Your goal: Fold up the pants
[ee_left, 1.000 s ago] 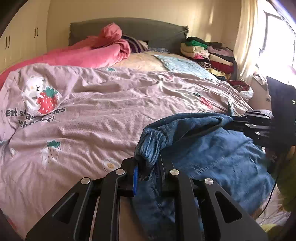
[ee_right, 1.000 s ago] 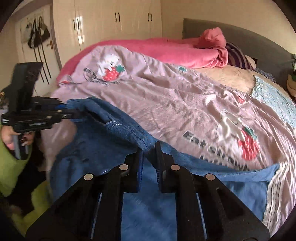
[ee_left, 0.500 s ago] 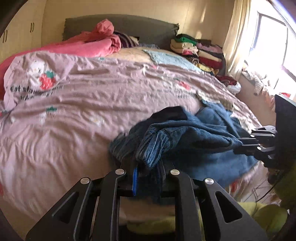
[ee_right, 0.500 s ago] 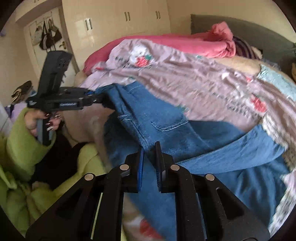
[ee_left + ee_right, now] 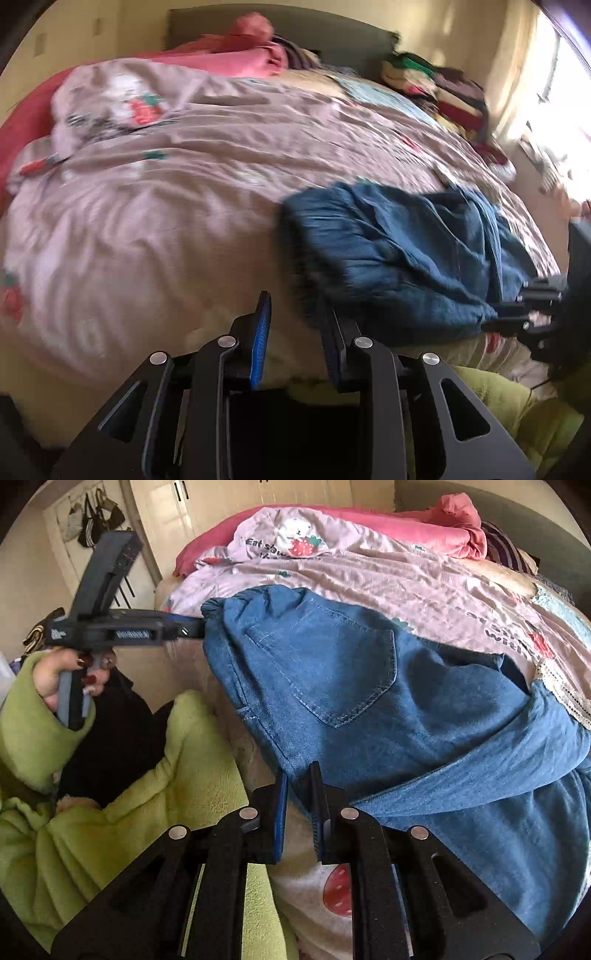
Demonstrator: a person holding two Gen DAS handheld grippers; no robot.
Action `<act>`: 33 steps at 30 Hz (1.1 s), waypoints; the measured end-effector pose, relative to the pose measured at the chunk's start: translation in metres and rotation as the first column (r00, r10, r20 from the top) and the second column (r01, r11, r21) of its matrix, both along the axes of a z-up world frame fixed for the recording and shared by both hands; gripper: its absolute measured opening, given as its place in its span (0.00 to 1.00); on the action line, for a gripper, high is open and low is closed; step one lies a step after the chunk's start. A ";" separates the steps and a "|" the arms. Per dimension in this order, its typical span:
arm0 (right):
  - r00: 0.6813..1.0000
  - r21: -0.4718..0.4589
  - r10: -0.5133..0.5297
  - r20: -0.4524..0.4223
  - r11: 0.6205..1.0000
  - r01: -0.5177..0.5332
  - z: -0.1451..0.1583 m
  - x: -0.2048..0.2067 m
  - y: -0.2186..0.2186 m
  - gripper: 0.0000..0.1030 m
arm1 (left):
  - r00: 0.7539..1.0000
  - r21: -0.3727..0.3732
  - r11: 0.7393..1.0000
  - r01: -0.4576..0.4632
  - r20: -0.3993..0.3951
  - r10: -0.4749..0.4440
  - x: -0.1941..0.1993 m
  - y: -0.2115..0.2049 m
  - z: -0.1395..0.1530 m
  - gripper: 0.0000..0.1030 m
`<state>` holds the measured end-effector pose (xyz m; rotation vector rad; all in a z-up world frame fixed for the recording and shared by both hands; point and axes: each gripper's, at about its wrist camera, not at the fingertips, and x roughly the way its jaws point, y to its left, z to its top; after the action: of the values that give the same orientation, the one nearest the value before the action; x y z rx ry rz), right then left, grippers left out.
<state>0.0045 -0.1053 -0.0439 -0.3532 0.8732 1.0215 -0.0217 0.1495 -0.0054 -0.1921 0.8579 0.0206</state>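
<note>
Your pants (image 5: pixel 369 686) lie bunched at the near edge of the bed (image 5: pixel 147 229), waistband running left to right. Right gripper (image 5: pixel 299 775) pinches its corner; left gripper (image 5: pixel 295 306) gapes empty (nearest the other corner, up and right).

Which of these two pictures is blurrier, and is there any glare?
Left wrist view: motion-smeared across the duvet and jeans, with the window blown out white at right. Right wrist view: much sharper, pocket stitching on the jeans legible, evenly lit, no glare; both bend at the fisheye edges.
</note>
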 end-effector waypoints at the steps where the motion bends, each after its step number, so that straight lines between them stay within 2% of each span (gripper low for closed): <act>1: 1.000 0.004 0.004 -0.004 1.000 -0.004 0.000 0.000 0.000 0.07 | 0.999 -0.011 0.999 -0.032 0.015 0.033 -0.006 0.005 0.007 0.23; 4: 1.000 0.008 0.007 -0.012 1.000 -0.007 -0.002 -0.001 0.003 0.07 | 0.997 -0.026 0.999 -0.022 0.078 0.024 -0.015 -0.002 0.028 0.23; 7: 1.000 0.014 0.005 -0.022 1.000 -0.005 -0.002 0.000 0.005 0.07 | 0.991 -0.041 0.997 0.072 0.112 -0.067 -0.010 -0.033 0.040 0.23; 11: 0.999 0.017 0.017 -0.029 1.000 -0.017 -0.003 -0.001 0.006 0.12 | 0.981 -0.018 0.982 0.188 0.048 -0.187 0.016 -0.073 0.022 0.25; 12: 0.999 0.019 0.021 -0.032 1.000 -0.020 -0.001 -0.002 0.005 0.15 | 0.983 0.014 0.983 0.182 0.010 -0.182 0.023 -0.077 0.012 0.25; 14: 0.999 0.045 0.014 -0.042 0.999 -0.012 0.008 -0.003 -0.002 0.16 | 0.987 0.083 0.984 0.156 -0.055 -0.152 0.031 -0.077 -0.008 0.23; 15: 0.999 0.085 0.012 -0.045 0.996 -0.009 0.017 -0.004 -0.008 0.16 | 0.986 0.060 0.986 0.155 -0.064 -0.152 0.031 -0.073 -0.017 0.23; 17: 1.000 0.125 -0.011 -0.009 0.992 0.012 0.032 -0.004 -0.015 0.24 | 0.987 0.000 0.989 0.148 -0.059 -0.148 0.031 -0.064 -0.024 0.23; 18: 1.000 0.135 -0.023 0.005 0.991 0.022 0.036 -0.003 -0.015 0.31 | 0.987 0.002 0.988 0.152 -0.055 -0.151 0.032 -0.063 -0.024 0.23; 20: 0.999 0.149 -0.047 0.020 0.988 0.043 0.041 0.004 -0.011 0.33 | 0.987 0.011 0.988 0.156 -0.049 -0.155 0.032 -0.064 -0.024 0.23; 23: 0.998 0.123 -0.058 0.016 0.991 0.056 0.032 0.016 0.005 0.40 | 0.987 0.006 0.988 0.155 -0.039 -0.155 0.033 -0.064 -0.028 0.23; 25: 0.995 0.034 -0.094 -0.027 0.995 0.095 0.010 0.025 0.018 0.44 | 0.987 0.003 0.988 0.154 -0.034 -0.154 0.030 -0.065 -0.028 0.23; 27: 0.985 -0.057 -0.134 -0.107 0.990 0.129 -0.017 0.036 0.024 0.45 | 0.987 0.000 0.988 0.157 -0.029 -0.157 0.029 -0.065 -0.028 0.23; 29: 0.980 -0.029 -0.147 -0.132 0.989 0.144 -0.021 0.039 0.020 0.48 | 0.987 -0.011 0.987 0.160 -0.024 -0.160 0.029 -0.066 -0.029 0.23; 31: 0.975 0.008 -0.155 -0.156 0.987 0.158 -0.013 0.039 0.013 0.59 | 0.987 -0.016 0.987 0.160 -0.009 -0.160 0.028 -0.065 -0.030 0.23; 33: 0.976 0.036 -0.177 -0.124 0.983 0.182 -0.001 0.039 0.003 0.61 | 0.988 -0.024 0.988 0.155 0.000 -0.155 0.027 -0.064 -0.028 0.23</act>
<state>0.0435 -0.1025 -0.0447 -0.1700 0.9700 0.9008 0.0054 0.0850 -0.0332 -0.1474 0.8731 -0.1348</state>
